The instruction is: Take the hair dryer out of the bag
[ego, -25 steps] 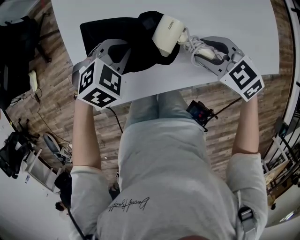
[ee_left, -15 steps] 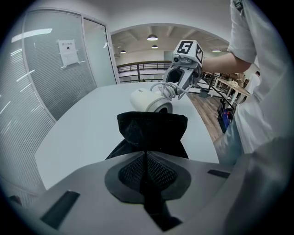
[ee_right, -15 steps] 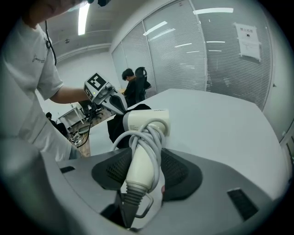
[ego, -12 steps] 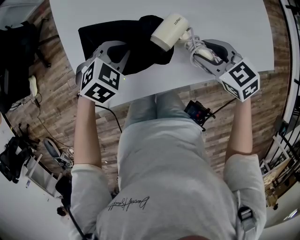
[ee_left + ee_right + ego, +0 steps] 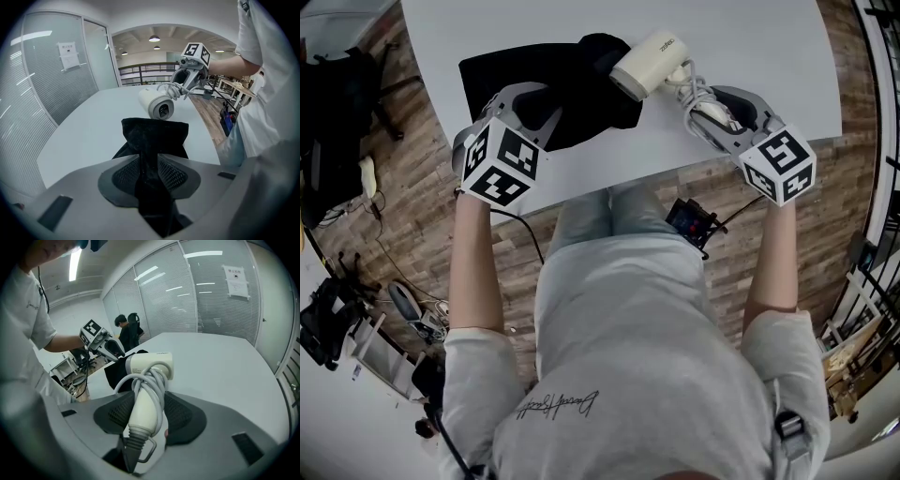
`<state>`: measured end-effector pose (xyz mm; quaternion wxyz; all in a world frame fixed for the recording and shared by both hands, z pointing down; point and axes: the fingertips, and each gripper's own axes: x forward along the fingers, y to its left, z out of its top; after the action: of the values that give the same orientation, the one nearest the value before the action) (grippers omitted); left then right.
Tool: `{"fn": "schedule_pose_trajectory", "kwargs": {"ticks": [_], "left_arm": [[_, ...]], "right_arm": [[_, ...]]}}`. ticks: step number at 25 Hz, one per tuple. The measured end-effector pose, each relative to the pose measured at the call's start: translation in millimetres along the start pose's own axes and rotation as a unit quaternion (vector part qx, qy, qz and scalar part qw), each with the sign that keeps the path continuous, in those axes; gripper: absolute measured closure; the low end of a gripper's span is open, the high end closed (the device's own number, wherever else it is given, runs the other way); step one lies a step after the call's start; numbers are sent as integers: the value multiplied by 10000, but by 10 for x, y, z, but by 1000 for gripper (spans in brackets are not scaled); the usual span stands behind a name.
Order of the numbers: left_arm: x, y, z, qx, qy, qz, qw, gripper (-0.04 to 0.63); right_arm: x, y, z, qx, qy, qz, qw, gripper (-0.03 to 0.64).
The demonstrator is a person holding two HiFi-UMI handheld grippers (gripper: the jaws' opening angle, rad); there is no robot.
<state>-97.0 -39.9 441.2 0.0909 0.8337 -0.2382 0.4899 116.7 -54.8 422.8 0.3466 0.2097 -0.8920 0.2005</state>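
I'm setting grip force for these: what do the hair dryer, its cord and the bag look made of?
The hair dryer looks like hard cream plastic, smooth with a soft sheen. Its cord seems rubbery, pale grey, bent in tight loops round the handle. The bag is black matte cloth, limp and creased; weave unclear.

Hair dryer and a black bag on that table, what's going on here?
A person is working at a white table with a hand-held gripper in each hand. The right gripper is clamped on the handle of the cream hair dryer, with its cord wrapped round it, and the dryer is outside the black bag. The left gripper has just been opening its jaws; a fold of the bag lies loose between them.
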Motion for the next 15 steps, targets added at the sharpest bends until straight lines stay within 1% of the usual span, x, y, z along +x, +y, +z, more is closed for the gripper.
{"fn": "schedule_pose_trajectory", "kwargs": {"ticks": [3, 6, 8, 11, 15], "left_arm": [[-29, 49, -8, -67, -82, 36, 9999, 463], [-148, 57, 96, -186, -223, 62, 9996, 465], [-235, 53, 188, -244, -351, 125, 9990, 490], [-357, 88, 230, -315, -539, 312, 9976, 572], [-448, 87, 284, -593, -799, 279, 9946, 583]], "right_arm": [[19, -16, 19, 83, -90, -72, 9999, 400], [-104, -31, 87, 191, -155, -154, 9996, 400], [-188, -46, 128, 276, -177, -232, 9992, 400], [-169, -17, 184, 457, -239, -293, 9982, 400], [-102, 57, 272, 695, -432, -189, 9965, 400]]}}
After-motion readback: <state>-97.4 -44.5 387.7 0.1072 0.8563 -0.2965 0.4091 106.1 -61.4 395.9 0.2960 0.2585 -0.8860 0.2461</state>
